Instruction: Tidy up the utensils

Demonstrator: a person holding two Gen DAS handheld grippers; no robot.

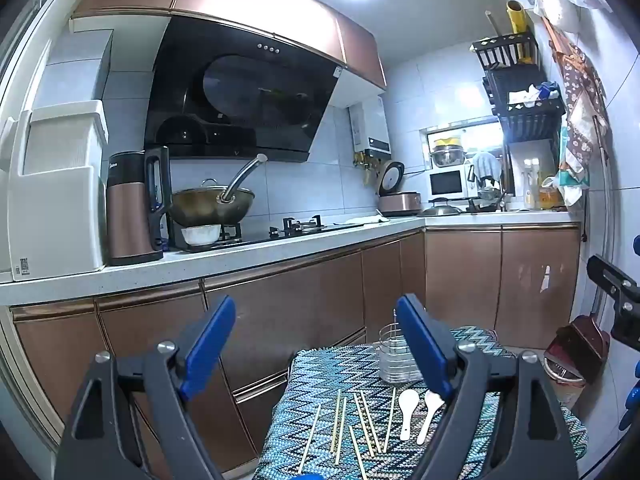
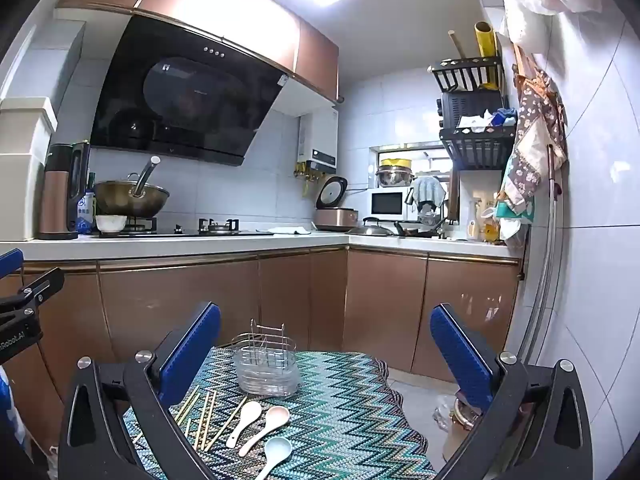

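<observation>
A clear plastic utensil holder with a wire rack [image 2: 267, 366] stands empty at the far side of a small table covered by a zigzag cloth [image 2: 352, 408]; it also shows in the left wrist view [image 1: 394, 356]. Several bamboo chopsticks [image 1: 362, 426] lie loose on the cloth, also in the right wrist view [image 2: 204, 416]. Three spoons lie beside them: white [image 2: 245, 422], pinkish [image 2: 267, 426] and pale blue [image 2: 276, 454]. My left gripper [image 1: 316, 356] is open and empty above the table's near left. My right gripper [image 2: 326, 354] is open and empty above the table.
Brown kitchen cabinets and a white counter [image 2: 200, 240] run behind the table, with a wok on a hob [image 2: 130, 198], a kettle [image 1: 134, 206] and a rice cooker [image 2: 334, 210]. A jar and bags [image 2: 460, 416] sit on the floor to the table's right.
</observation>
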